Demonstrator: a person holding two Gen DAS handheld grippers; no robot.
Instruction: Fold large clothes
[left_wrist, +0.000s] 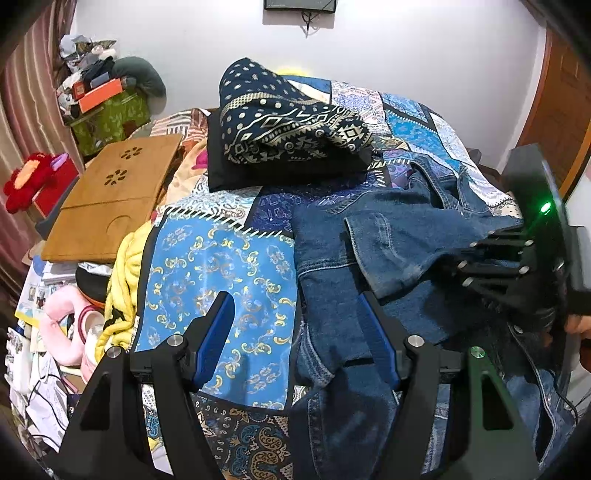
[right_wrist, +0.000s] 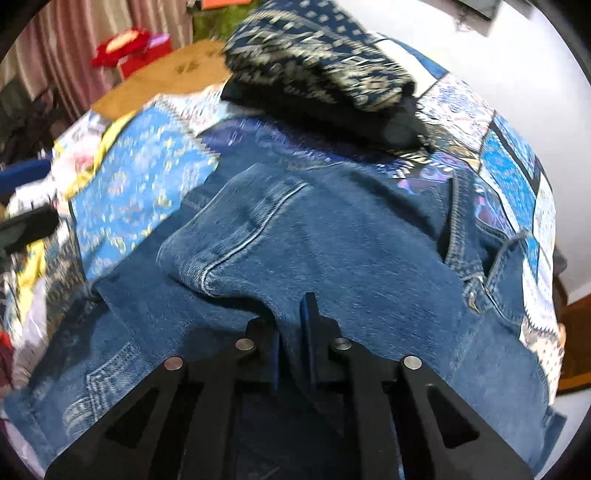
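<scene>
Left wrist view: the left gripper (left_wrist: 295, 332) hangs over the bed (left_wrist: 221, 266), its jaws spread wide with nothing between them. The left jaw is over the blue patterned quilt; the right jaw is over the jeans (left_wrist: 388, 240), which lie crumpled from under that jaw out ahead and to the right. Well ahead of the jaws a folded pile (left_wrist: 284, 122) of navy printed cloth sits on a black layer. Far to the left of the jaws a wooden tray (left_wrist: 110, 195) lies flat, with a yellow cloth (left_wrist: 122, 280) bunched at the bed's edge nearer in. To the right the right gripper (left_wrist: 517, 258) shows side-on, over the denim.

Right wrist view: the right gripper (right_wrist: 293, 321) has its jaws drawn close together, pinching a raised fold of the jeans (right_wrist: 332, 229). Denim spreads ahead of the jaws and to both sides, a pocket seam just ahead-left. Farther ahead lies the pile (right_wrist: 321, 62), blurred. The bed (right_wrist: 140, 177) shows to the left of the jaws.
</scene>
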